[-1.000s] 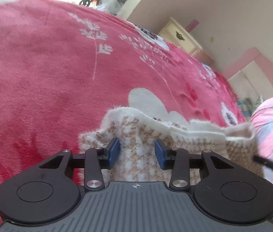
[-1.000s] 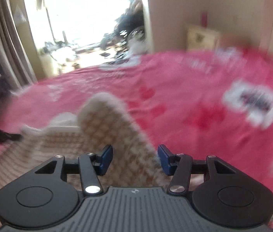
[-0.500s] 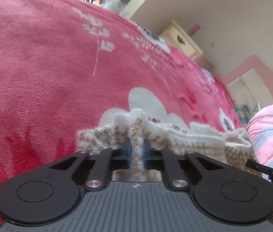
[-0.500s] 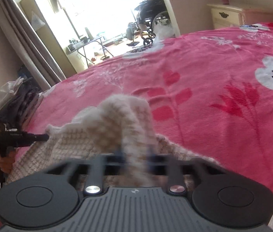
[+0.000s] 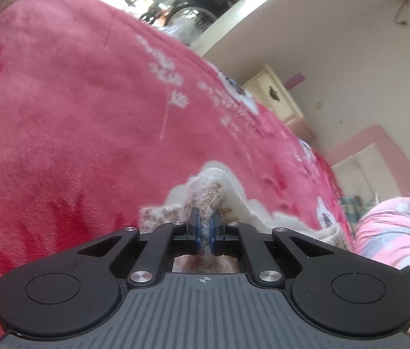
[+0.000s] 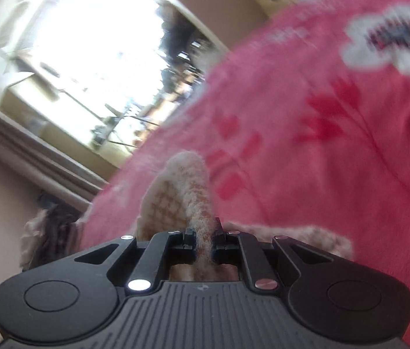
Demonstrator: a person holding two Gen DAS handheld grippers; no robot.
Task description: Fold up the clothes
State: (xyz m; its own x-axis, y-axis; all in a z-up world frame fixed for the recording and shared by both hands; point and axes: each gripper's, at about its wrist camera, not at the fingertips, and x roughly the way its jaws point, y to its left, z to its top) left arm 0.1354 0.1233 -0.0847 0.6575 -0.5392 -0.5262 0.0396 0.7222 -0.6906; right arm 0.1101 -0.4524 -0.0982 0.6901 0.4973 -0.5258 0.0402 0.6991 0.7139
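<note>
A bed carries everything here, spread with a plush pink blanket (image 5: 74, 116) patterned in white flowers, pale sprigs and darker red leaf shapes. A cream and tan knitted garment (image 5: 213, 192) lies on the blanket, part of it bunched up off the surface. At the far right a pink and grey patterned bundle (image 5: 399, 226) rests at the blanket's edge.
</note>
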